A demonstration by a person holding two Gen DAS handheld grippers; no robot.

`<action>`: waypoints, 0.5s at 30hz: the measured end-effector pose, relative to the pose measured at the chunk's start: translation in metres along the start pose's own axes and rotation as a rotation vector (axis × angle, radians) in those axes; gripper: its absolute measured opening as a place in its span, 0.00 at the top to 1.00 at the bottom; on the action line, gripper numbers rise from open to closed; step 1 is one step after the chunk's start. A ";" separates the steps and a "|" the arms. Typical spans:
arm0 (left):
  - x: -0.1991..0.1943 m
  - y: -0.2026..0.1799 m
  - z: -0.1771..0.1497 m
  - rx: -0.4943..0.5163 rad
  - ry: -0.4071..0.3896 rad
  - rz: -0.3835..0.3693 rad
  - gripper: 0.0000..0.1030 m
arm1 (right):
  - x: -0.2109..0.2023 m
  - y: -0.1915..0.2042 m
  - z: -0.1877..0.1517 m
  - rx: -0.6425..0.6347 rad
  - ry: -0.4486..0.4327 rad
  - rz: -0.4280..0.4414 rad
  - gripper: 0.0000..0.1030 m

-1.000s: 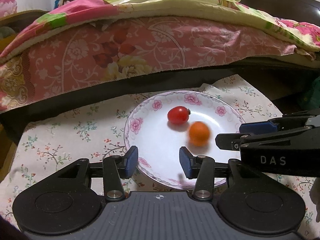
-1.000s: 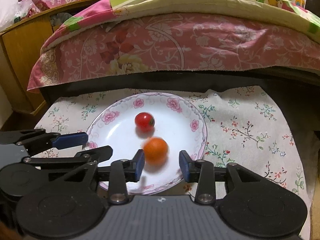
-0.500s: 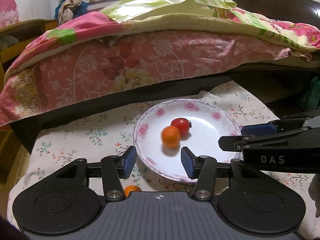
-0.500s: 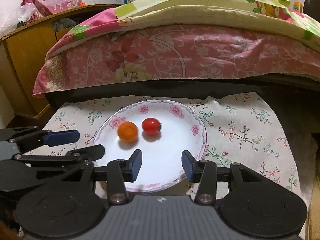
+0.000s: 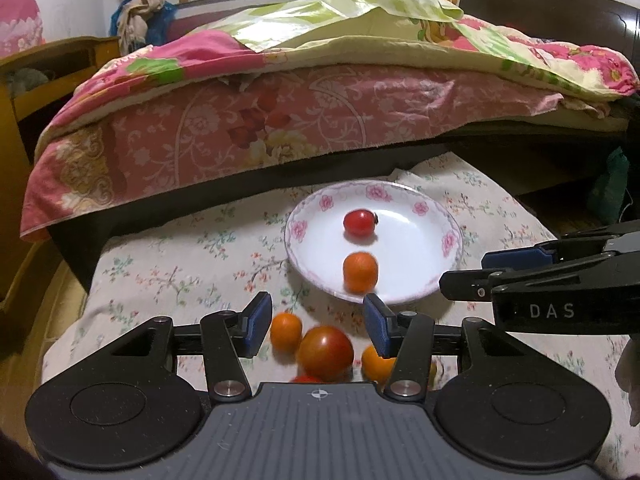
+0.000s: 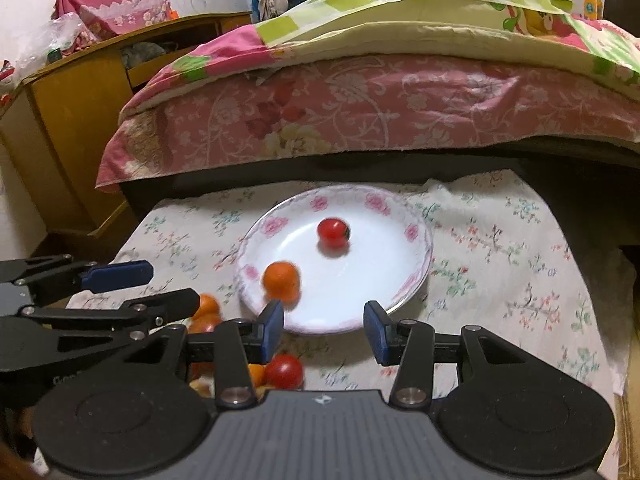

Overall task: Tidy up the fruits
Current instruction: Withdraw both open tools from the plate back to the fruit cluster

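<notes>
A bedroom: a bed (image 5: 320, 112) heaped with a pink floral quilt and a green-and-yellow cover fills the background, a wooden cabinet (image 6: 68, 120) stands at the left, and a curtained window sits high on the far wall. In front of the bed a low surface is draped with a cream floral cloth (image 5: 180, 264), slightly rumpled at its far edge. On it rests a shallow white plate (image 5: 450, 240) with pink flowers around the rim, smooth and glossy. Inside the plate lie a small red tomato (image 5: 359, 222) toward the far side and a round orange fruit (image 5: 360, 272) near the front rim, the two well apart. On the cloth just in front of the plate sits a loose cluster: a small orange (image 5: 285, 330), a larger red tomato (image 5: 325, 352) touching it, and another orange (image 5: 376, 362) partly hidden behind a blue pad; more fruit below is cut off by the gripper body and blurred. The left gripper (image 5: 318, 324) has its jaws spread apart above this cluster, pinching nothing. The right gripper (image 6: 324, 328) likewise stands spread and empty over the plate's near rim, and its side profile blocks the right of the left view.
</notes>
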State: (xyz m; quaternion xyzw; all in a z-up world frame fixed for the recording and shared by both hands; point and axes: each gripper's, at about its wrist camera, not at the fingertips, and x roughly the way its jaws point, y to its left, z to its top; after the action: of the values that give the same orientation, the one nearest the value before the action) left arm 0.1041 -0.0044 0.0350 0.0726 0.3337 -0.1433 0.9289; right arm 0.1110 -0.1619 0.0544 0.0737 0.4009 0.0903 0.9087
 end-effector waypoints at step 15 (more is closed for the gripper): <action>-0.036 0.003 -0.031 0.001 0.032 -0.030 0.42 | -0.026 0.021 -0.041 0.020 0.049 -0.011 0.58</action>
State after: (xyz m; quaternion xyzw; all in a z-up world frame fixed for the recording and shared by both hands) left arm 0.0599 0.0133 0.0338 0.0702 0.3494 -0.1564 0.9211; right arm 0.0612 -0.1447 0.0504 0.0785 0.4243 0.0832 0.8983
